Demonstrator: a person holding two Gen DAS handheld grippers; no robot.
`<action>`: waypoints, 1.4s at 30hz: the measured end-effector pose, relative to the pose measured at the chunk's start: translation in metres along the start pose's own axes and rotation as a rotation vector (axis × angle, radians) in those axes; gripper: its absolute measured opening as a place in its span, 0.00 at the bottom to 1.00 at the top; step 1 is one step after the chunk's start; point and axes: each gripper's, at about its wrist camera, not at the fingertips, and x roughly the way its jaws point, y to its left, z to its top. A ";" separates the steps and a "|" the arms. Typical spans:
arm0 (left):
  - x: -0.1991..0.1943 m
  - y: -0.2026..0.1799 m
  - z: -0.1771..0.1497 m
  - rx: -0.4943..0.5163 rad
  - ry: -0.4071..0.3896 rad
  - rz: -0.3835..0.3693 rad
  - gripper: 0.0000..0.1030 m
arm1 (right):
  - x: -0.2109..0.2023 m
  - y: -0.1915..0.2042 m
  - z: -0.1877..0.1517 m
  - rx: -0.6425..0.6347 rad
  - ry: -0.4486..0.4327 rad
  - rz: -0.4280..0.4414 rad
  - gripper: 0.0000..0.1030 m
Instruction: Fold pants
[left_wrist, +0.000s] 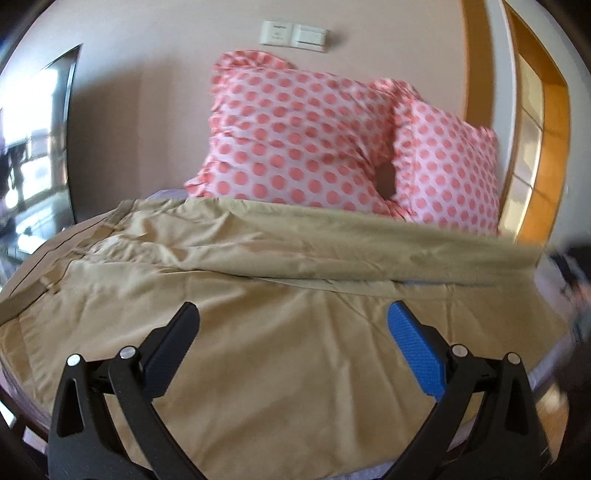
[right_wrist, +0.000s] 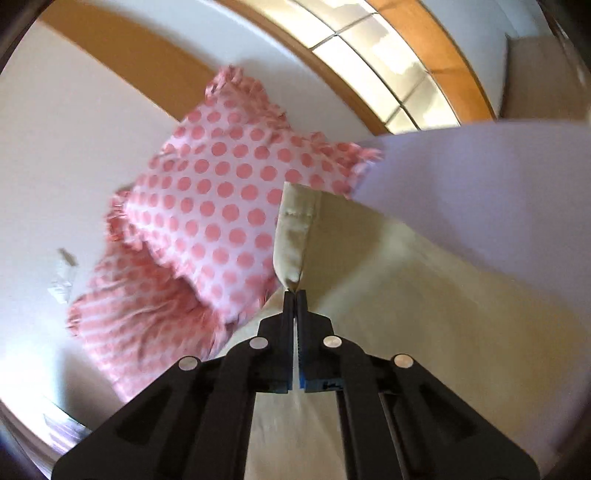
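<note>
Tan pants (left_wrist: 258, 288) lie spread across the bed, waistband at the left, one leg lifted and stretched to the right. My left gripper (left_wrist: 293, 317) is open and empty, hovering just above the near leg. My right gripper (right_wrist: 294, 293) is shut on the pants' hem (right_wrist: 293, 229) and holds that leg end up off the bed; the rest of the tan cloth (right_wrist: 406, 314) hangs below it. A dark blur at the right edge of the left wrist view may be the right gripper.
Two pink polka-dot pillows (left_wrist: 295, 136) (left_wrist: 450, 173) lean on the wall behind the pants, also in the right wrist view (right_wrist: 221, 206). Lilac bed sheet (right_wrist: 480, 192). Wooden door frame (left_wrist: 543, 122) at right, window (left_wrist: 33, 147) at left.
</note>
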 end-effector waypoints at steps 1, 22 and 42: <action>-0.001 0.006 0.003 -0.020 -0.001 -0.007 0.98 | -0.013 -0.011 -0.009 0.016 0.018 -0.025 0.02; 0.119 0.091 0.095 -0.270 0.204 -0.067 0.97 | 0.005 -0.043 -0.034 0.110 0.204 -0.109 0.05; 0.113 0.151 0.099 -0.461 0.223 -0.090 0.03 | -0.055 -0.037 -0.004 0.066 -0.029 0.089 0.04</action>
